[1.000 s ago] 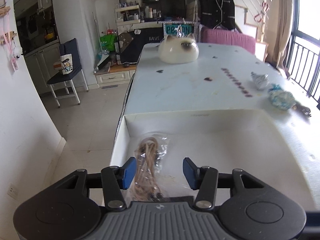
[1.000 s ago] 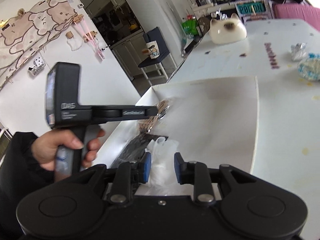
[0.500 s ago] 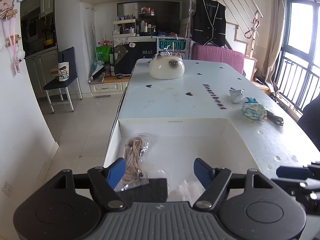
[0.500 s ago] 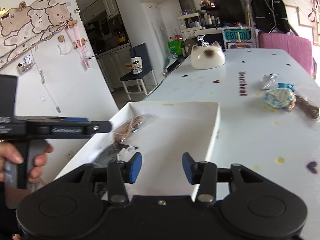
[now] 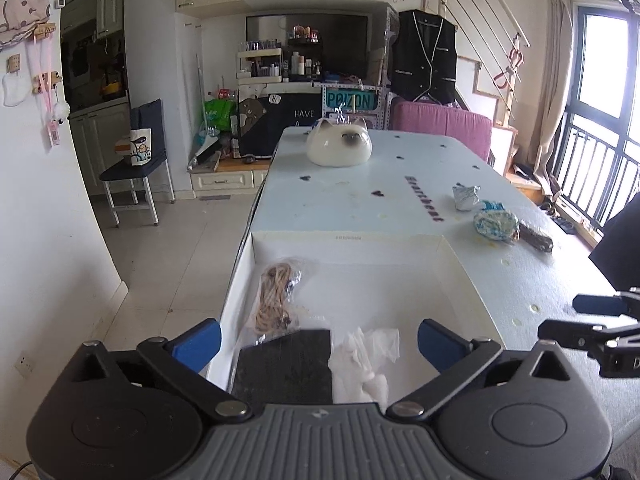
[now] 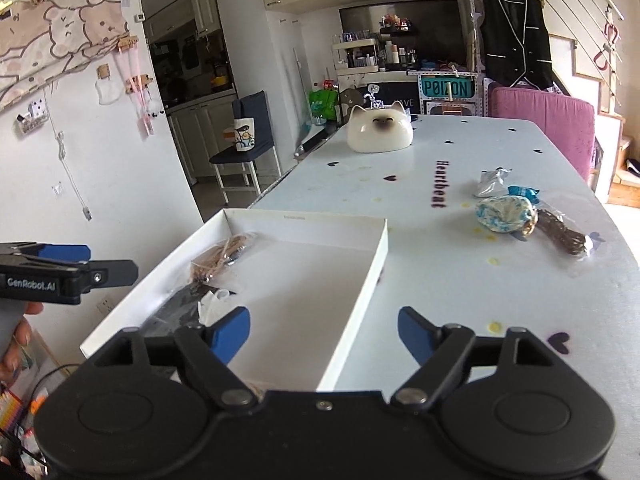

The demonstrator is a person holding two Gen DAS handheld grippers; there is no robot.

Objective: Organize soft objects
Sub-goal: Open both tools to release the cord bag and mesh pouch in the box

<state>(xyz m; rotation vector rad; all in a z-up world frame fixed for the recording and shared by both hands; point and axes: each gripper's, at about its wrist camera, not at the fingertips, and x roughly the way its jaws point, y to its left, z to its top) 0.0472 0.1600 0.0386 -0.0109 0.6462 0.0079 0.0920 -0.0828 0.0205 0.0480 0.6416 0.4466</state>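
A white shallow box [image 5: 348,237] [image 6: 360,280] sits at the table's near left. In it lie a bagged tan cord [image 5: 274,296] [image 6: 218,258], a black pouch [image 5: 286,364] [image 6: 176,306] and a crumpled white bag [image 5: 366,354] [image 6: 210,302]. My left gripper [image 5: 318,342] is open and empty above the box's near end. My right gripper [image 6: 324,330] is open and empty over the box's near right edge. On the table to the right lie a silver packet [image 5: 466,196] [image 6: 490,182], a blue-white bundle [image 5: 494,226] [image 6: 506,214] and a brown bagged item [image 5: 534,236] [image 6: 564,236].
A cat-shaped white ceramic [image 5: 339,148] [image 6: 379,134] stands at the table's far end. A pink sofa [image 5: 440,124] is behind the table. A dark chair [image 5: 136,160] with a cup stands on the floor to the left. The table's left edge runs beside the box.
Both grippers have opened wider and pulled back from the box. The white bag that the right gripper held a second ago now lies in the box.
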